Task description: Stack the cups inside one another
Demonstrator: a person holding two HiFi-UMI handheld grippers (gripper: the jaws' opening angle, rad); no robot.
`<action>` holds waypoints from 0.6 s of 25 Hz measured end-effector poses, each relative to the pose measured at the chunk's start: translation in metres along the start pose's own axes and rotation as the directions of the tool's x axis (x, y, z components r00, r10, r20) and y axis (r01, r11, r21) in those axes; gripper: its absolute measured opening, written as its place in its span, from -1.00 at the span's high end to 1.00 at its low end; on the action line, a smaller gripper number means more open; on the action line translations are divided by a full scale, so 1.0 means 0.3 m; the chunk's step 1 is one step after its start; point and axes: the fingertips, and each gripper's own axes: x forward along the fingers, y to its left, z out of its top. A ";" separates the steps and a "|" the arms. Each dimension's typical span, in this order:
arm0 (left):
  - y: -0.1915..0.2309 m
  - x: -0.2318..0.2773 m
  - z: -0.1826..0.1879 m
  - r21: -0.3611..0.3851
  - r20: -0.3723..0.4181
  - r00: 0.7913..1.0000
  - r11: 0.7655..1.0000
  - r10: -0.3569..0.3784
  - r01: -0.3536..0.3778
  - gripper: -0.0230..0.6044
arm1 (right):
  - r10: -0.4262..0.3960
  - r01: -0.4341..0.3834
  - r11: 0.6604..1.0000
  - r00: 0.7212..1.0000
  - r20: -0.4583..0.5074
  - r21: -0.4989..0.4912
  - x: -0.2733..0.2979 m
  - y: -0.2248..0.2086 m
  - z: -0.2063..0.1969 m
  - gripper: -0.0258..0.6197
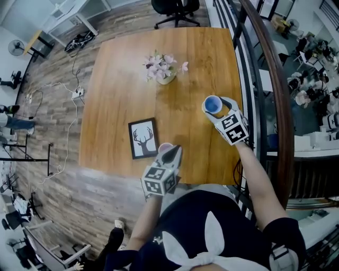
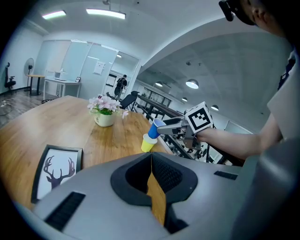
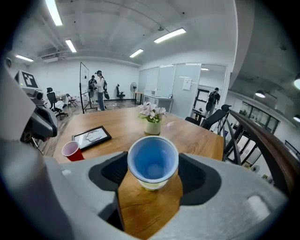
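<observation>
My right gripper point(image 1: 218, 109) is shut on a blue cup point(image 1: 212, 105) at the table's right side. In the left gripper view the blue cup point(image 2: 155, 128) leans with its base in the mouth of a yellow cup point(image 2: 148, 143) that stands on the wood. The right gripper view looks down into the blue cup point(image 3: 153, 161), and a yellow rim point(image 3: 152, 186) shows under it. A red cup point(image 3: 71, 151) stands upright near the front edge, just beyond the tips of my left gripper point(image 1: 171, 152), which is shut and empty. The left gripper view does not show the red cup.
A framed deer picture point(image 1: 143, 138) lies flat left of the red cup point(image 1: 166, 146). A pot of pink flowers point(image 1: 163, 69) stands at mid-table, farther back. A dark railing point(image 1: 267, 63) runs along the table's right edge point(image 1: 239, 79). An office chair point(image 1: 176, 9) stands beyond the far end.
</observation>
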 end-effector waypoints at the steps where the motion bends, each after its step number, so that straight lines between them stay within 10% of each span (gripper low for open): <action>1: -0.001 0.002 -0.003 -0.003 -0.002 1.000 1.000 0.002 -0.002 0.86 | 0.002 -0.002 1.000 1.000 0.001 0.010 0.005 -0.002 -0.005 -0.11; 15: -0.011 0.032 -0.021 -0.016 -0.002 1.000 1.000 0.019 -0.019 0.86 | 0.047 -0.045 0.998 0.998 -0.037 0.048 0.094 -0.014 -0.086 -0.12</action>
